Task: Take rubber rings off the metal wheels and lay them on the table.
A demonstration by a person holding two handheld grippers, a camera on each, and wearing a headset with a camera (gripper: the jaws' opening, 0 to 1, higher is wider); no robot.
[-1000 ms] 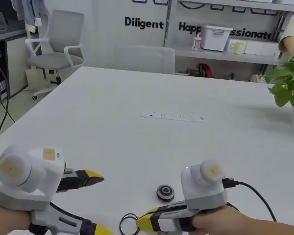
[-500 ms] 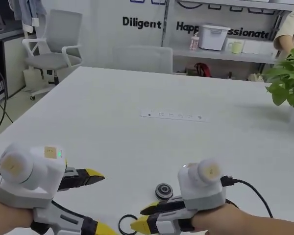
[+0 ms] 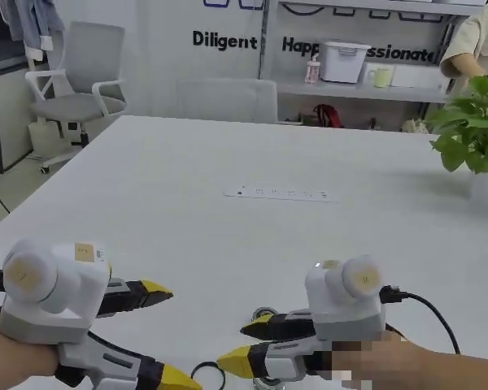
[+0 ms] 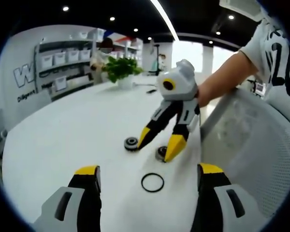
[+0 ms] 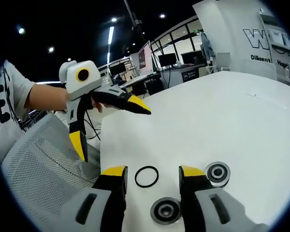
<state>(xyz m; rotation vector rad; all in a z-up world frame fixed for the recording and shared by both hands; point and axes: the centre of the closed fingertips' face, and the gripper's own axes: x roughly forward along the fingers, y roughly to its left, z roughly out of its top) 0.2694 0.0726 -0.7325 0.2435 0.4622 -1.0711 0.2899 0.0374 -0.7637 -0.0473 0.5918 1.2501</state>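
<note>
Right gripper view, R tool (image 5: pixel 153 170) spread by wheel (image 5: pixel 165 210), L tool (image 5: pixel 115 134) spread, ring (image 5: pixel 147 176) on table (image 5: pixel 222 121)

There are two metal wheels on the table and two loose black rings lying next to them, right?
Not quite. One loose black ring lies on the table, not two. The two metal wheels are right. The right gripper view shows it: a single ring, flat, apart from the near wheel and the far wheel.
</note>
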